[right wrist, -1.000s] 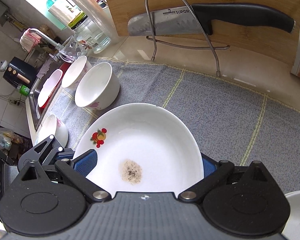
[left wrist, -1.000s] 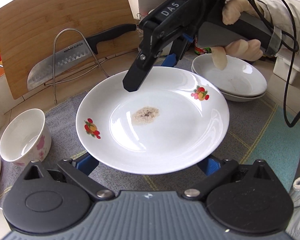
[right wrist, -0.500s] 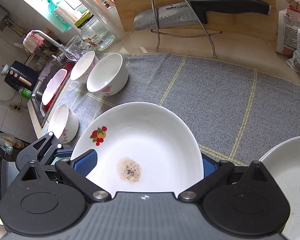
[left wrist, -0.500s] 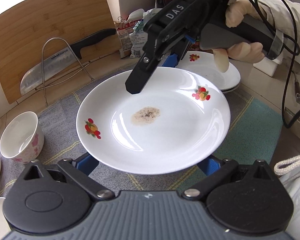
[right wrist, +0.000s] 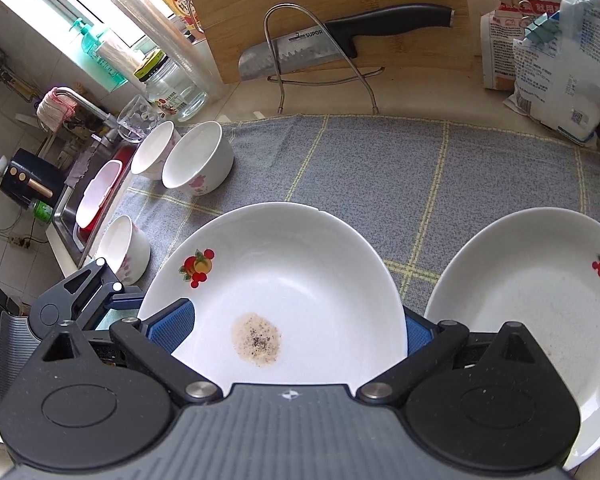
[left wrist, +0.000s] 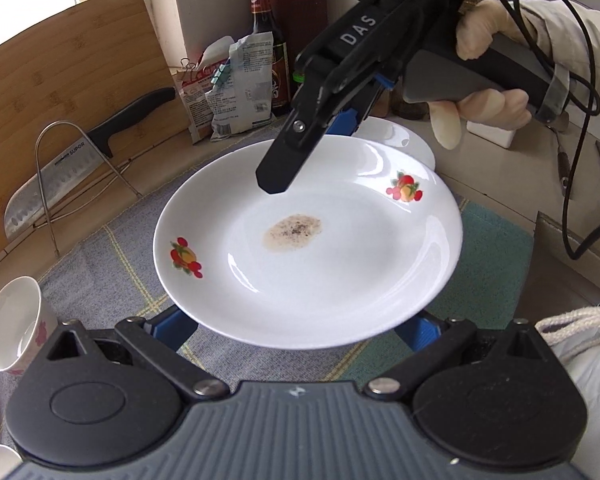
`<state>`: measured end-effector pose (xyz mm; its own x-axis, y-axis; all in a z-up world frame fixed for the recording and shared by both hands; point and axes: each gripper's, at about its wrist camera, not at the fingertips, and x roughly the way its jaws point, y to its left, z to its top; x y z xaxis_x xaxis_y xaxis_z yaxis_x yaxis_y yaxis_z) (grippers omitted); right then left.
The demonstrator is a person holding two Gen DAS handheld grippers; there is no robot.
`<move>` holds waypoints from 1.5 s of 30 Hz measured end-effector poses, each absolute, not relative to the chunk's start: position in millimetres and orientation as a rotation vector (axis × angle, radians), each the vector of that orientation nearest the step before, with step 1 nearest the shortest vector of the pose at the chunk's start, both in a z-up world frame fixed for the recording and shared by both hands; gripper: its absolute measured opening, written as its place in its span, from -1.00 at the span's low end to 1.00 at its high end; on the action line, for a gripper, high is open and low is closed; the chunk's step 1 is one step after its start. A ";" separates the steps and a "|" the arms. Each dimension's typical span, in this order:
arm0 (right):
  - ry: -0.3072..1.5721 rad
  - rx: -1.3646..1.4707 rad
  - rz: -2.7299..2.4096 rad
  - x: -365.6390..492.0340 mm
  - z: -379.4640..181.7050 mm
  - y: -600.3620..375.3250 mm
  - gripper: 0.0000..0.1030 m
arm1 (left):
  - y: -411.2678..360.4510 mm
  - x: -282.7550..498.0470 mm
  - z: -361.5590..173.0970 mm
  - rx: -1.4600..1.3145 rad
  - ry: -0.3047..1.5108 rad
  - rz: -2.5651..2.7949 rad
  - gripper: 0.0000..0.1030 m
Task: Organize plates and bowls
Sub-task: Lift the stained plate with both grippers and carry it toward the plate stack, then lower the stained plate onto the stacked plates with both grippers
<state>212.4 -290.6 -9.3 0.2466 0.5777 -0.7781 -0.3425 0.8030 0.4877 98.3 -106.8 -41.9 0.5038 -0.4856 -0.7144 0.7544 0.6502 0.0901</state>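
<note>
A: How is the plate (left wrist: 320, 264) held?
B: It is gripped at opposite rims by both tongs. The left tongs (left wrist: 300, 326) are clamped on its near edge, the right tongs (right wrist: 296, 326) on the far edge, so it is carried above the grey cloth (right wrist: 380, 168) on the worktop.

A: What is seen on it?
B: A brown speckled stain (left wrist: 294, 232) is seen at its centre, and fruit prints on the rim.

A: And nearby?
B: A second plate (right wrist: 540, 280) is lying just beside it. Three bowls (right wrist: 198, 160) are set near the cloth's sink-side edge.
</note>
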 end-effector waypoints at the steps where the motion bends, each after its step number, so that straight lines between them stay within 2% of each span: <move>1: 1.160 0.240 0.627 210.7 -8.8 -294.6 1.00 | -110.3 99.3 -41.8 0.427 0.707 -0.785 0.98; 25: 1.117 0.345 0.454 190.7 -20.2 -389.4 1.00 | -182.7 119.9 -46.4 0.511 0.680 -0.947 0.98; 45: 1.147 0.380 0.423 203.1 -45.0 -421.3 1.00 | -208.6 142.7 -61.0 0.526 0.726 -0.960 0.98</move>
